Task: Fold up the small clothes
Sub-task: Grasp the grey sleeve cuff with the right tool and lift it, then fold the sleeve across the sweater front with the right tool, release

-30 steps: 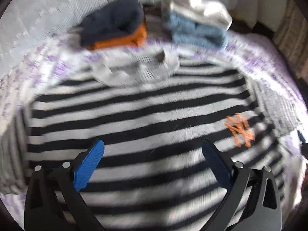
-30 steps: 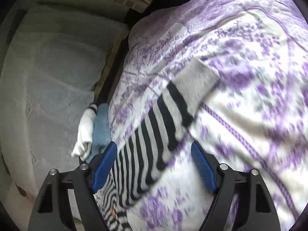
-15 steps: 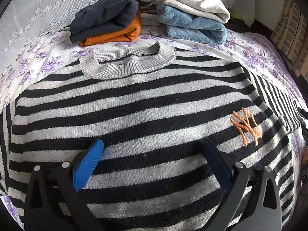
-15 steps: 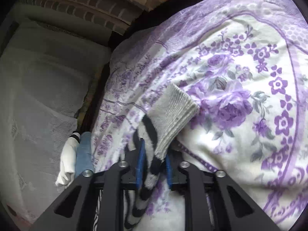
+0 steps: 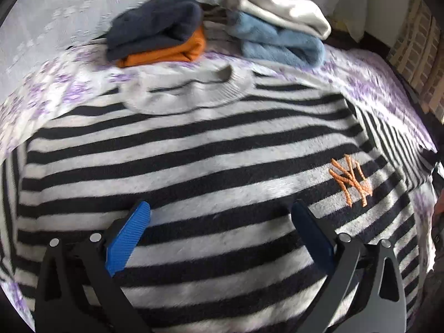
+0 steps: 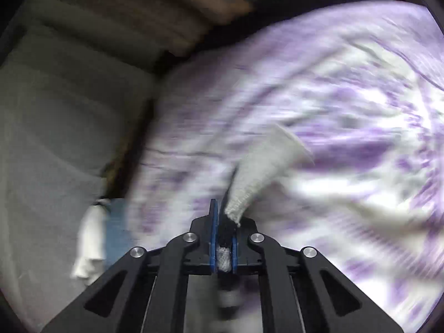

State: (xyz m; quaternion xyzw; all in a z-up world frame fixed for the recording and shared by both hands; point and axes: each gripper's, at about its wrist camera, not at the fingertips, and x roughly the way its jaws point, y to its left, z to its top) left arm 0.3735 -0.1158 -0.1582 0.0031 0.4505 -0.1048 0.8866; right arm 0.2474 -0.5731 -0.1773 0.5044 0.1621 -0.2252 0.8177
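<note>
A bed with a purple floral bedspread (image 5: pixel 41 100) carries the work. Left wrist view: the striped sweater (image 5: pixel 194 152) lies flat and unfolded, two folded stacks (image 5: pixel 166 36) beyond it; the left tool (image 5: pixel 219 233) hovers wide over the chest, as before. Right wrist view: the right tool (image 6: pixel 222 233), open a second ago, has just closed on the sleeve cuff (image 6: pixel 266 166) and lifts it, starting the first fold.

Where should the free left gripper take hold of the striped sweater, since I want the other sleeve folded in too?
Judging by its flat, face-up pose, grip the striped sweater near its left sleeve's end, at the picture's left edge, coming from above and outside. The left gripper hangs open over the chest; the right gripper already pinches the right sleeve by its grey cuff.
</note>
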